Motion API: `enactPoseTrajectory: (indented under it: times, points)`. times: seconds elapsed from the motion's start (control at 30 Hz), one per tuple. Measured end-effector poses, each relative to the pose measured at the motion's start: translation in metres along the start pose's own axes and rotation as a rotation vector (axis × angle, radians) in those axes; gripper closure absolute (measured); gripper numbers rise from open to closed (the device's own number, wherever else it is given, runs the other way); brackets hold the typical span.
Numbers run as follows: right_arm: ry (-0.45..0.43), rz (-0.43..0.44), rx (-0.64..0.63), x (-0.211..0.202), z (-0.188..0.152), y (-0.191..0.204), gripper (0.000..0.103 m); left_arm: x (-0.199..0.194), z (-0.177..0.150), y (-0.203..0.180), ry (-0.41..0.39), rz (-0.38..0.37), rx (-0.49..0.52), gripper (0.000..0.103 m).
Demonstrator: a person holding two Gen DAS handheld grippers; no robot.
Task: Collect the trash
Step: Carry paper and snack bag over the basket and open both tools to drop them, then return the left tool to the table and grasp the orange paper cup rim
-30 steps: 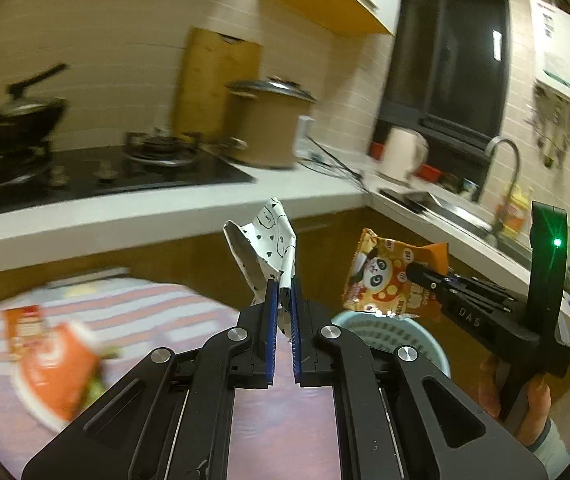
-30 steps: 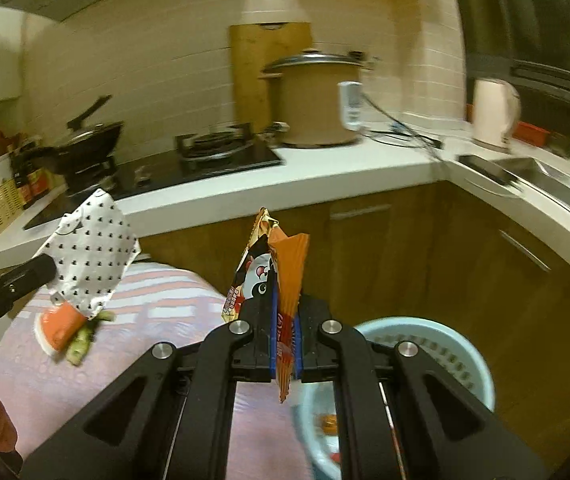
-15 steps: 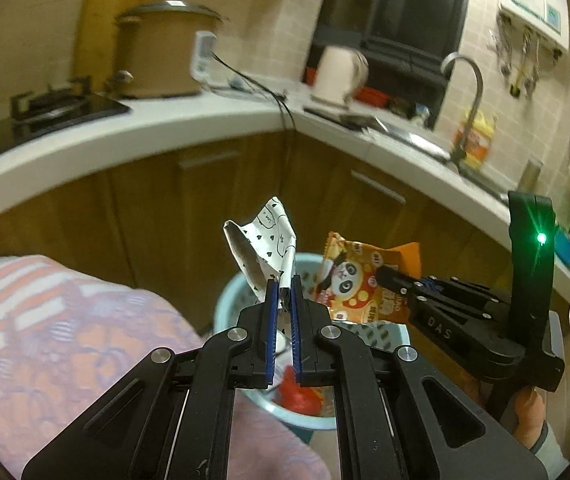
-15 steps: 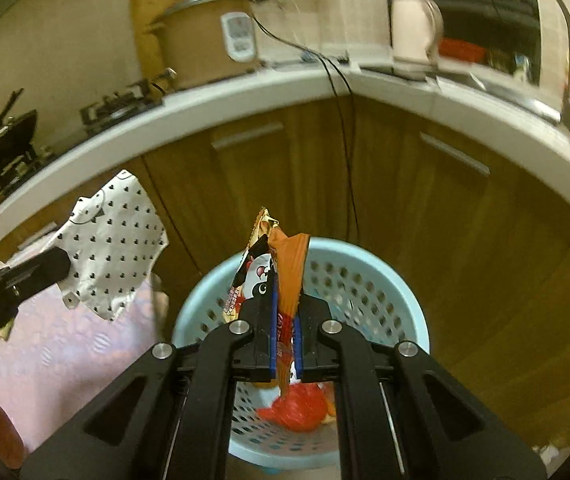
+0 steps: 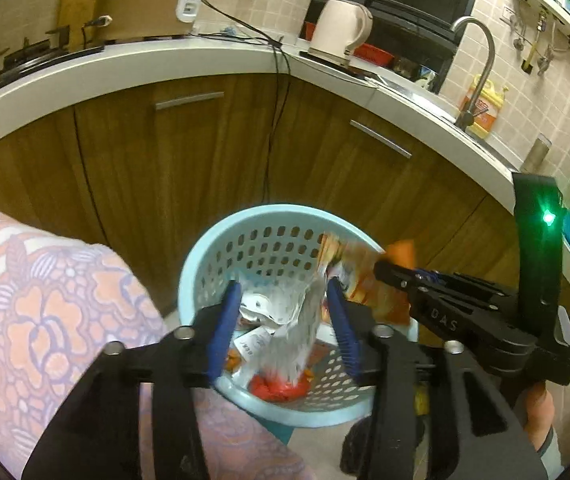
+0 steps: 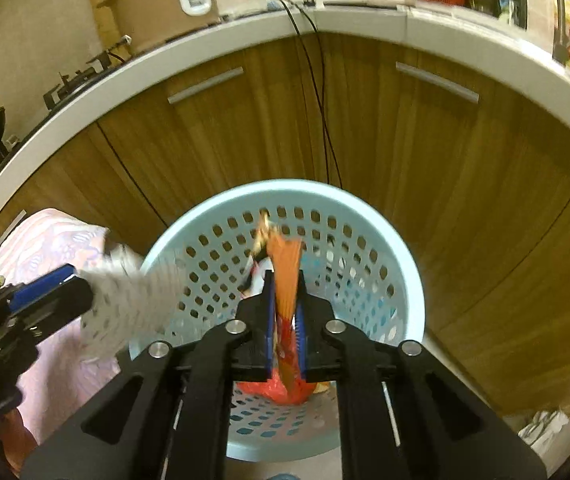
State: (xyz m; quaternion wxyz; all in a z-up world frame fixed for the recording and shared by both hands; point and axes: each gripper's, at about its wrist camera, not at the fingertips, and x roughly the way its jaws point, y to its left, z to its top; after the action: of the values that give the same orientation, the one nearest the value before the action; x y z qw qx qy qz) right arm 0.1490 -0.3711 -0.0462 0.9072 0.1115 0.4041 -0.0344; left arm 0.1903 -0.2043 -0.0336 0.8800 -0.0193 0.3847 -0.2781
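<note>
On the left lies a patterned pink cloth (image 5: 45, 320). The left gripper (image 5: 285, 320) has just been opening; its blue pads stand well apart, and the white dotted wrapper (image 5: 293, 328) hangs blurred between them, long axis upright, over the pale blue basket (image 5: 205, 264). The right gripper (image 6: 285, 320) has just begun opening, its jaws a narrow gap around the orange snack packet (image 6: 285, 272), which stands on edge pointing up over the basket. Only the left view shows the packet's printed face (image 5: 361, 280); only the right view shows red trash (image 6: 285, 394) low in the basket.
</note>
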Motion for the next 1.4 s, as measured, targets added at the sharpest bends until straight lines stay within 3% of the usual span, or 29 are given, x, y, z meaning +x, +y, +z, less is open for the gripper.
enactPoseTrajectory:
  times: [0.07, 0.1, 0.13, 0.37, 0.8, 1.33, 1.4]
  points:
    - [0.005, -0.002, 0.013, 0.001, -0.001, -0.003, 0.069, -0.002, -0.001, 0.004, 0.002, 0.005, -0.005, 0.055]
    - [-0.001, -0.007, 0.024, 0.0, -0.002, -0.005, 0.048, -0.003, -0.001, 0.005, 0.002, 0.007, -0.007, 0.055]
    - [-0.01, -0.01, 0.031, -0.002, -0.002, -0.006, 0.041, -0.005, -0.001, 0.006, 0.001, 0.009, -0.009, 0.053]
    - [-0.053, 0.007, 0.021, -0.02, 0.003, 0.001, 0.04, -0.027, -0.006, 0.015, -0.026, 0.022, -0.024, 0.05]
    - [-0.132, 0.073, -0.08, -0.057, 0.007, 0.072, 0.04, -0.108, -0.014, 0.052, -0.155, 0.074, -0.102, 0.05]
    - [-0.121, 0.2, -0.308, -0.058, -0.016, 0.239, 0.037, -0.246, -0.054, 0.17, -0.322, 0.282, -0.324, 0.048]
    - [-0.115, 0.206, -0.327, -0.05, -0.024, 0.261, 0.033, -0.263, -0.066, 0.19, -0.345, 0.314, -0.367, 0.048]
